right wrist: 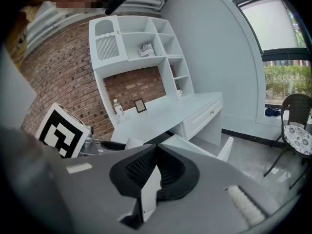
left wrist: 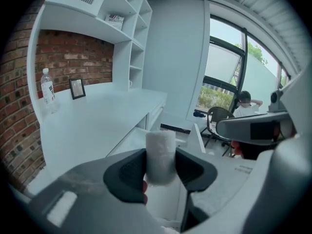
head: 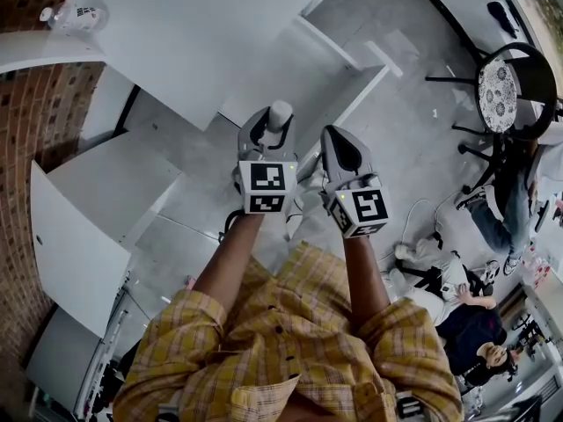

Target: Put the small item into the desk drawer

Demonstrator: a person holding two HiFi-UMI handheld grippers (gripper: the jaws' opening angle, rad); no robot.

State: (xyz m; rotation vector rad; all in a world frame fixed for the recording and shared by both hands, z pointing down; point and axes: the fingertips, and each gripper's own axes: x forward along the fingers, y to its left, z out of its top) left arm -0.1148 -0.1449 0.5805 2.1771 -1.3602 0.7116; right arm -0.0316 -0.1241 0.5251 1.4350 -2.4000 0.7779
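A small white cylindrical item (head: 280, 112) stands upright between the jaws of my left gripper (head: 271, 123), which is shut on it. In the left gripper view the item (left wrist: 161, 155) fills the gap between the black pads (left wrist: 127, 172). The white desk (head: 202, 33) lies ahead, with its drawer (head: 356, 90) pulled open just beyond both grippers. That drawer (left wrist: 197, 140) shows behind the item, and the right gripper view has it (right wrist: 195, 147) below the desk edge. My right gripper (head: 332, 141) hangs beside the left one, shut (right wrist: 156, 167) with nothing in it.
A water bottle (left wrist: 47, 89) and a small picture frame (left wrist: 76, 87) stand on the desk by the brick wall (right wrist: 58, 77). Shelves (right wrist: 141, 48) rise over the desk. A round chair (head: 510, 77) is at the right. People (head: 457, 297) sit on the floor behind.
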